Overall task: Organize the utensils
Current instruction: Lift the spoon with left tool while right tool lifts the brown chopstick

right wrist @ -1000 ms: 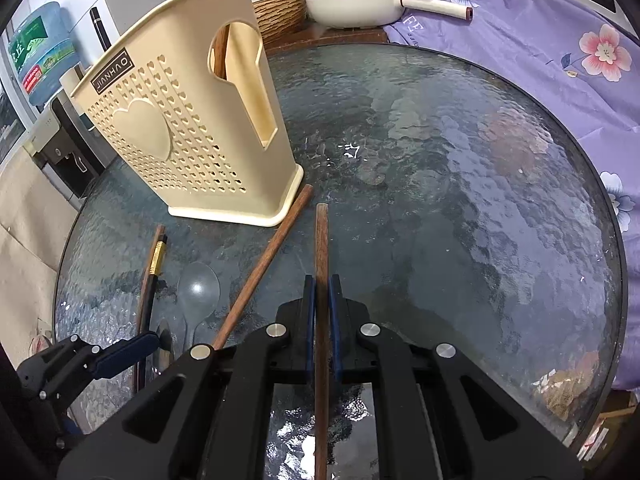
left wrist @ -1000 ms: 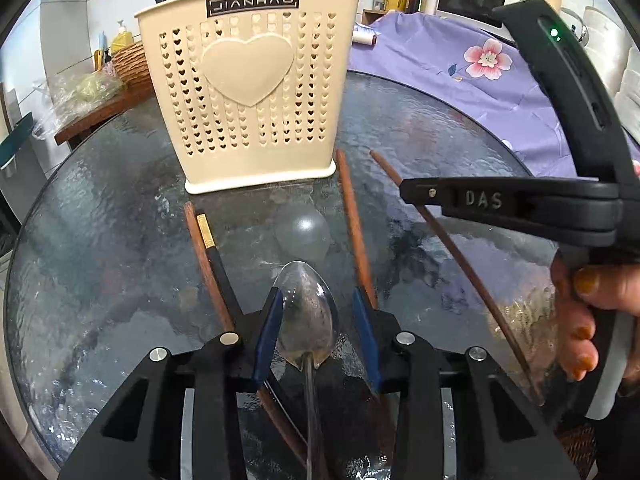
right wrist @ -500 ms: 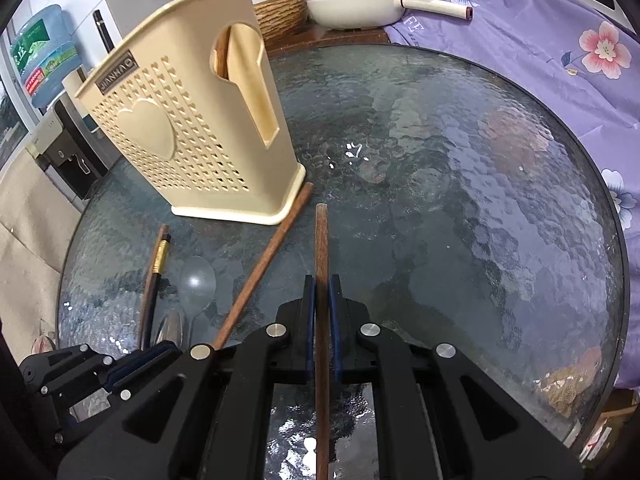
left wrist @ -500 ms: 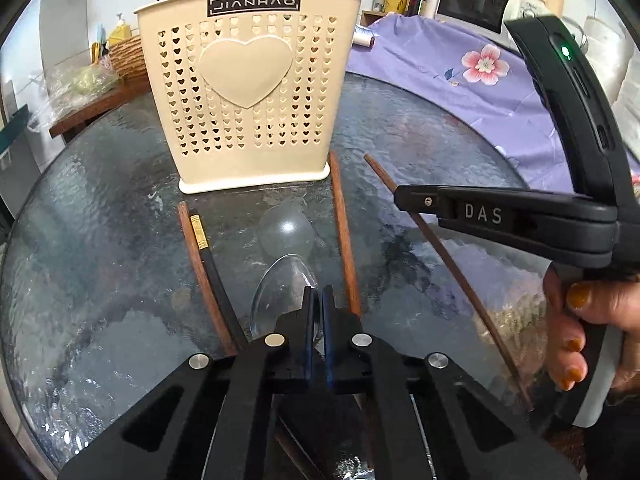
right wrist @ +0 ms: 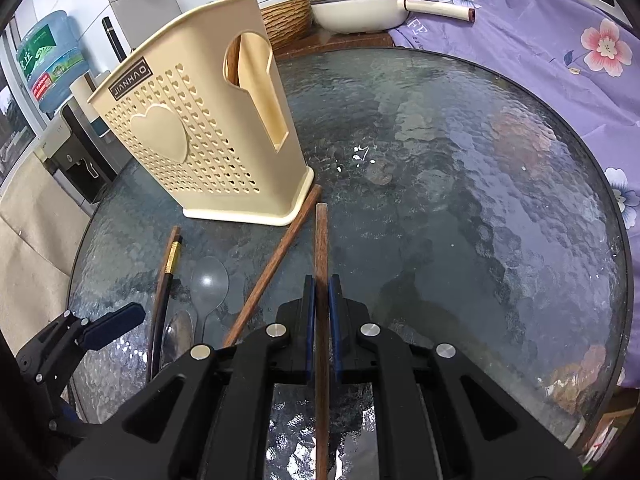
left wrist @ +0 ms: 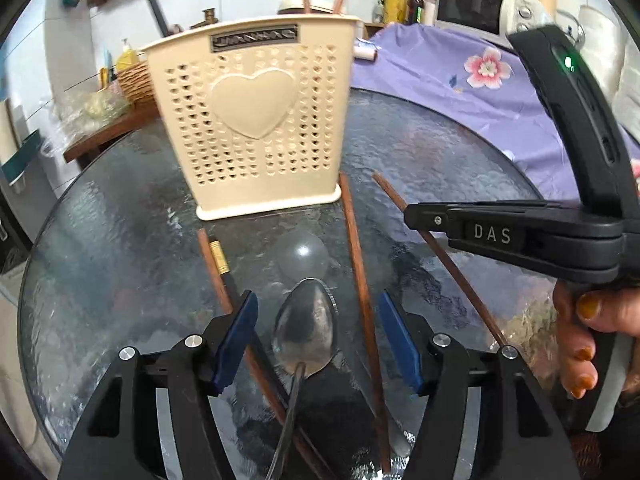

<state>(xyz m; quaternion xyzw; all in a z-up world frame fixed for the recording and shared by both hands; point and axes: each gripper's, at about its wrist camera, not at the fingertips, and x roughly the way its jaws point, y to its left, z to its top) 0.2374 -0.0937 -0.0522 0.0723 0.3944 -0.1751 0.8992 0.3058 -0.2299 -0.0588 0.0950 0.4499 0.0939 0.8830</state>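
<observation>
A cream perforated utensil holder [left wrist: 252, 120] stands upright on the round glass table [left wrist: 100, 240], with two chopsticks standing in it. My left gripper [left wrist: 316, 300] hovers low, its jaws opening. A metal spoon [left wrist: 306, 328] lies between the blue pads, which do not touch it. A clear plastic spoon [left wrist: 304, 254] lies just beyond. A loose brown chopstick [left wrist: 356, 248] lies to the right, and a brown and a gold-banded black chopstick [left wrist: 218, 256] to the left. My right gripper [right wrist: 321, 284] is shut on a wooden chopstick [right wrist: 321, 248] that points toward the holder [right wrist: 192, 140].
A purple floral cloth [right wrist: 560, 60] covers the surface behind the table on the right. A white pan [right wrist: 356, 12] and a woven basket [right wrist: 286, 20] sit on a wooden counter behind the holder. A hand [left wrist: 588, 328] holds the right gripper's handle.
My left gripper closed fully half a second ago and has now spread wide around the metal spoon's bowl. The right gripper and its chopstick have stayed put.
</observation>
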